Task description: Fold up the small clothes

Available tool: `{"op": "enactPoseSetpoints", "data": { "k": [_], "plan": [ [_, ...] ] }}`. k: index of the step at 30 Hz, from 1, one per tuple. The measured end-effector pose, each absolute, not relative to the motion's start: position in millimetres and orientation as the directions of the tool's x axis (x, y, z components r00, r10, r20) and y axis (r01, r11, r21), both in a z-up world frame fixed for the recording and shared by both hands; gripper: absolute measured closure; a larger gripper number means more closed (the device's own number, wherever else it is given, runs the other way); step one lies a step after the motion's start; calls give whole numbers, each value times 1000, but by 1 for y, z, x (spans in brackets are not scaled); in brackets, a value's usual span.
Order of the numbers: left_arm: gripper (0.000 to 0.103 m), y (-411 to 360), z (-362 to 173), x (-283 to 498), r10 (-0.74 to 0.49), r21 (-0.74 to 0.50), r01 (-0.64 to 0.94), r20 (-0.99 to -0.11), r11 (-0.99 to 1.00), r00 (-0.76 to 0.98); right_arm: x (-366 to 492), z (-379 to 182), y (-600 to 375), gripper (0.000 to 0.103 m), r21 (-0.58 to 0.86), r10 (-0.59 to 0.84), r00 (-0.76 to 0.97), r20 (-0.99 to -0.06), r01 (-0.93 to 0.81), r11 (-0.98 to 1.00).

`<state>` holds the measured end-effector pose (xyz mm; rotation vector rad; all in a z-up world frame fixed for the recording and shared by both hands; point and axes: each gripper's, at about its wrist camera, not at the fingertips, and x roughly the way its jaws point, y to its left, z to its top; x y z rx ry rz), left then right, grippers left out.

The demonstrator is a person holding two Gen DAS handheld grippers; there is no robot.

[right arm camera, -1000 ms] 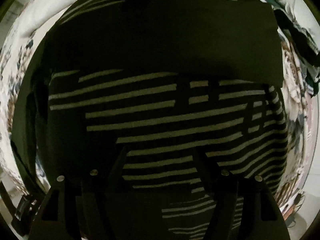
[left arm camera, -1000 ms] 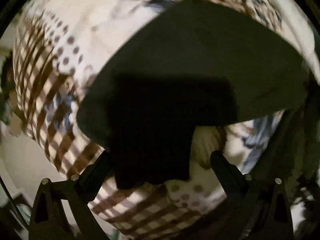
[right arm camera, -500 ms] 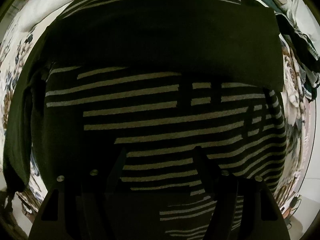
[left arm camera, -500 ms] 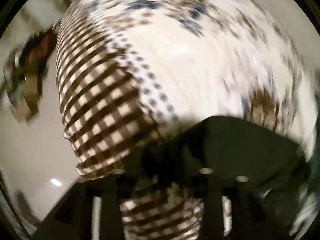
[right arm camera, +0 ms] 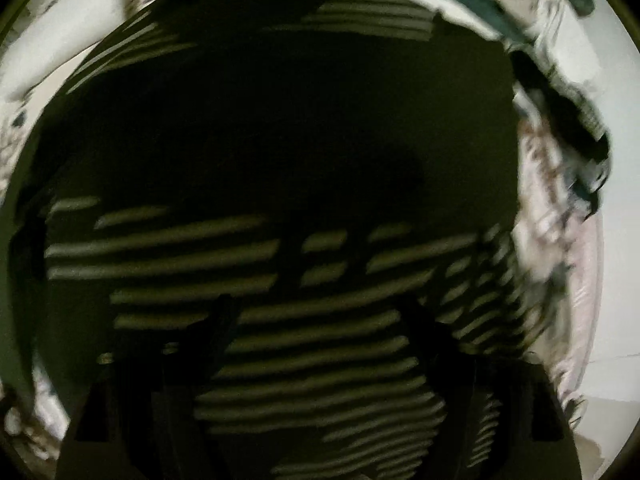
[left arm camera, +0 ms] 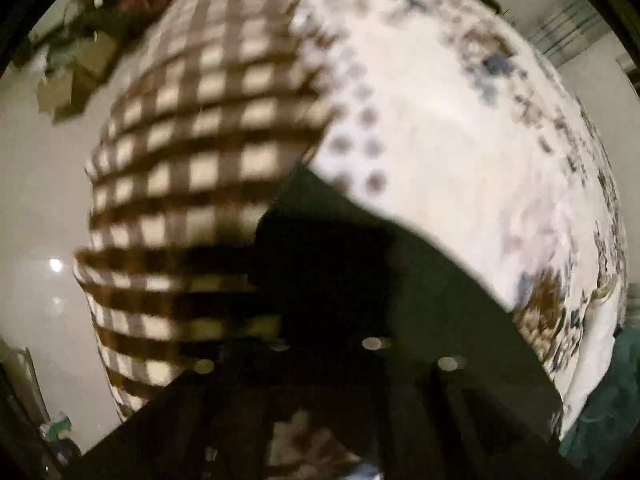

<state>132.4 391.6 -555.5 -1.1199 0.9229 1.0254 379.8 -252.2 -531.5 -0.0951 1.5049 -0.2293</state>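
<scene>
A dark garment with pale stripes (right arm camera: 280,280) lies spread on the patterned bedspread and fills the right wrist view. My right gripper (right arm camera: 316,320) hovers just over it, fingers apart, holding nothing. In the left wrist view a plain dark corner of the garment (left arm camera: 400,300) drapes over my left gripper (left arm camera: 332,352). The fingers are lost in dark blur; they look drawn together on that cloth.
The bedspread (left arm camera: 440,140) is white with brown checks, dots and floral print. Pale floor (left arm camera: 36,200) lies left of the bed, with cardboard boxes and clutter (left arm camera: 80,68) beyond. A heap of other clothes (right arm camera: 560,80) lies at the right wrist view's upper right.
My left gripper has closed on the garment's dark corner and swung with it, so its view now looks along the bed. My right gripper has stayed open over the stripes, shifting slightly.
</scene>
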Motion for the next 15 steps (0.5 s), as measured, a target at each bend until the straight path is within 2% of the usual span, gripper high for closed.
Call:
{"op": "enactPoseSetpoints", "data": {
  "k": [3,8,12,15],
  "plan": [
    [99,377,-513,156,260,-226,-944,-922,238,287,399,-534,-261,14,-260,-266,77,-961,80,962],
    [99,334,-444,218,322,-177,-859,-875,480,360,431,-539,-257,14,-235,-246,128,-961,94,967],
    [99,263,-405,285,260,-167,-710,-853,684,452,443,-533,-261,14,-171,-188,132,-973,131,976],
    [99,178,-388,346,146,-179,-531,-846,828,513,438,-530,-283,14,-124,-147,120,-982,181,976]
  ]
}}
